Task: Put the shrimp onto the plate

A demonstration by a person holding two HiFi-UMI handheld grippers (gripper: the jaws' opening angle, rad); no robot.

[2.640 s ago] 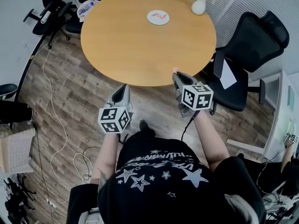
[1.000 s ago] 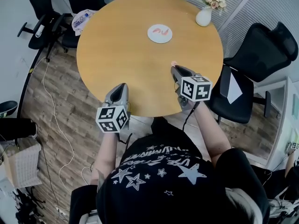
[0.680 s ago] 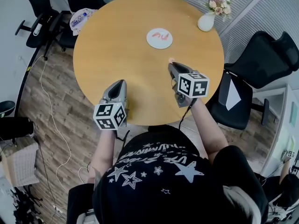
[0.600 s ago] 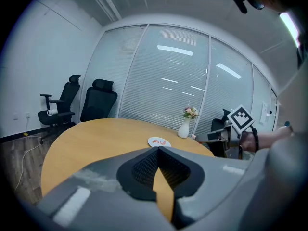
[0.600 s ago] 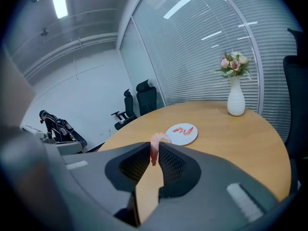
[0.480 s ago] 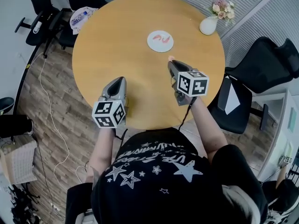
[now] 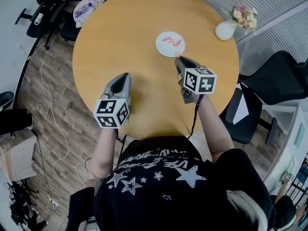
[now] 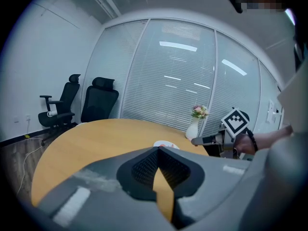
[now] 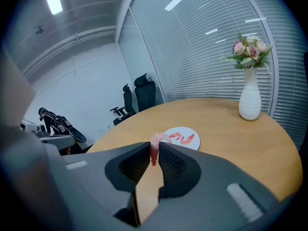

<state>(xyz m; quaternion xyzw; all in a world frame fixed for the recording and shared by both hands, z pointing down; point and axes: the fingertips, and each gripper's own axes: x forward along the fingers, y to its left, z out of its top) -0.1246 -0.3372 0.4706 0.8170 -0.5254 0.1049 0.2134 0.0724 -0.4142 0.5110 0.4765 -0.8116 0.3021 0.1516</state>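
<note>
A small white plate (image 7: 171, 44) with two red shrimp on it lies on the round wooden table (image 7: 125, 42), also visible as the plate (image 9: 182, 139) in the right gripper view. My right gripper (image 7: 178, 59) hovers just short of the plate's near edge, shut on a pink shrimp (image 9: 155, 147) that sticks up between the jaw tips. My left gripper (image 7: 123, 77) hangs over the table's near left part, shut with nothing in it; the left gripper view shows the plate (image 8: 166, 145) far ahead.
A white vase with flowers (image 7: 231, 25) stands at the table's far right edge. Black office chairs (image 7: 279, 76) ring the table to the right and far left. A packet (image 7: 86, 7) lies on a chair at the far left. Cables trail over the wood floor.
Both grippers have moved forward over the table; the right one, still holding its shrimp, has come close to the plate. The person has stepped nearer to the table.
</note>
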